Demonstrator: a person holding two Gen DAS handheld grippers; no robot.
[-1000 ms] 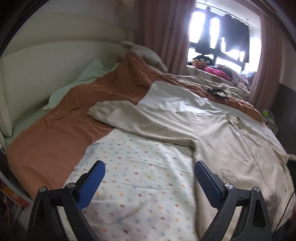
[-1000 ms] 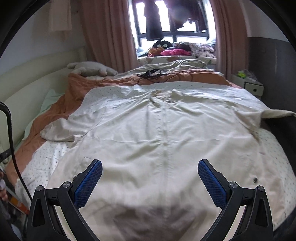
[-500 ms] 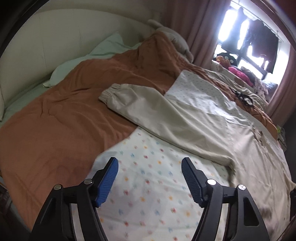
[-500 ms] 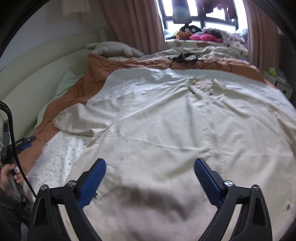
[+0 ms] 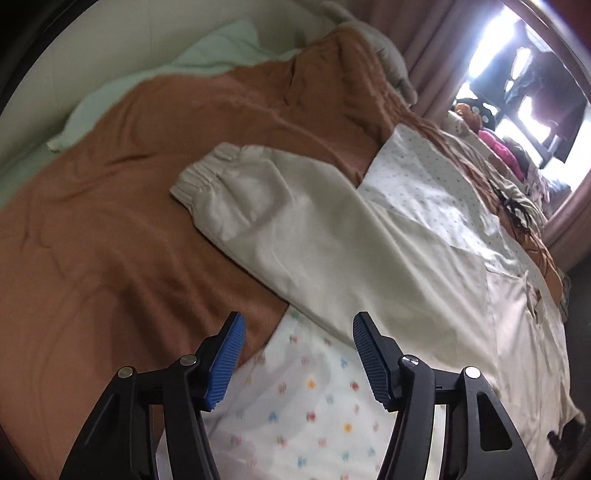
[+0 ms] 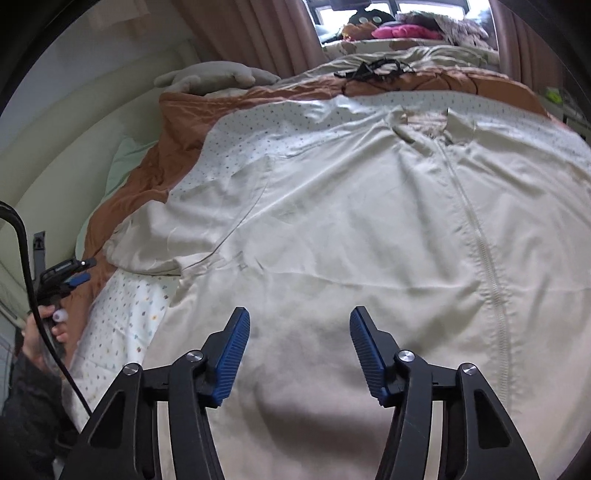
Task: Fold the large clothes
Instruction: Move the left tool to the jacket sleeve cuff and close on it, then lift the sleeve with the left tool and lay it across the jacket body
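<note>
Approaching the cream jacket (image 6: pixel 369 229) spread zipper-up on the bed (image 5: pixel 110 221), we hold the left tool (image 5: pixel 297 354) and right tool (image 6: pixel 299 350) spread and empty, aiming to pinch the outstretched sleeve (image 5: pixel 295 236) near its cuff (image 5: pixel 201 173).

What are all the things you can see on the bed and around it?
Jacket: one, cream, spread flat over the bed, zip up the middle.
Sleeve: one, cream, lying out across the blanket.
Blanket: one, brown, on the bed's left side.
Sheet: one, white with coloured dots, under the jacket.
Pillow: one, pale green, by the headboard.
Soft toy: one, grey, at the bed's far end.
Curtains: pink, beside the window.
Left gripper: black with blue pads, open.
Right gripper: same, open.
</note>
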